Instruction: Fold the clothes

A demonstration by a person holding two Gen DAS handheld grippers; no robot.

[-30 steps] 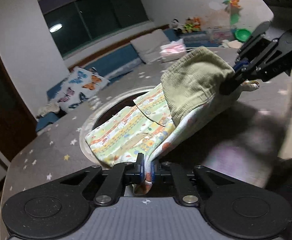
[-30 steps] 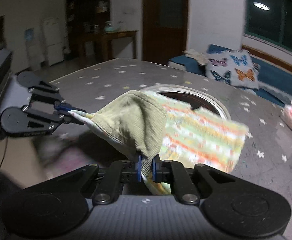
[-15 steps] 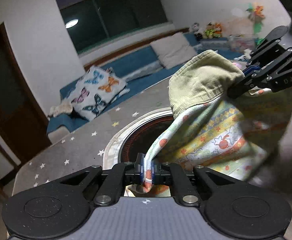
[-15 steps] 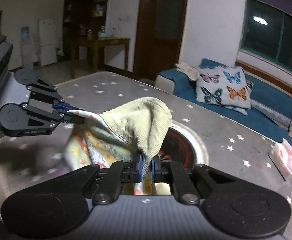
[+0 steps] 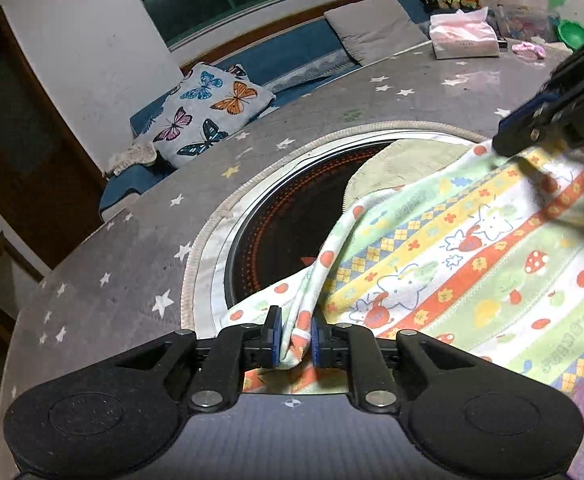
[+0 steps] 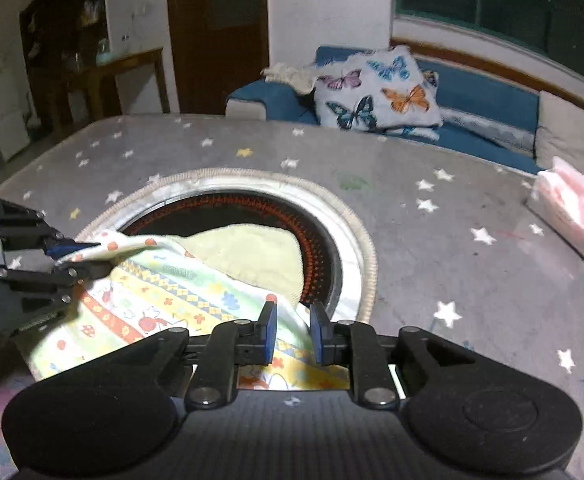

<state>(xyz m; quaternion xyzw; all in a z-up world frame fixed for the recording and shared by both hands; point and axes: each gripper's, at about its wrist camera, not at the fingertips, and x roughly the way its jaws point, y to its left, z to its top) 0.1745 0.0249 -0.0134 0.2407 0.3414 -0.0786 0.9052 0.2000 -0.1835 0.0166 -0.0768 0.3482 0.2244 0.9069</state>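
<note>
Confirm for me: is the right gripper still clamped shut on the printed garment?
No, in the right wrist view the right gripper has its blue pads apart, with the printed garment lying loose between and below them.

Grey star-print tablecloth (image 6: 432,264) covers table; round cut-out with braided rim (image 6: 368,256) exposes dark hotplate (image 5: 292,216). Patterned garment (image 5: 472,264) lies across hotplate and cloth. Pink tissue pack (image 6: 572,210) near far edge, pink scrunchie (image 5: 529,49) beside it

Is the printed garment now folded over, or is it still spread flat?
Folded over. The printed garment lies doubled on the table, its patterned lining on top, with the plain green side showing beyond the edge.
</note>
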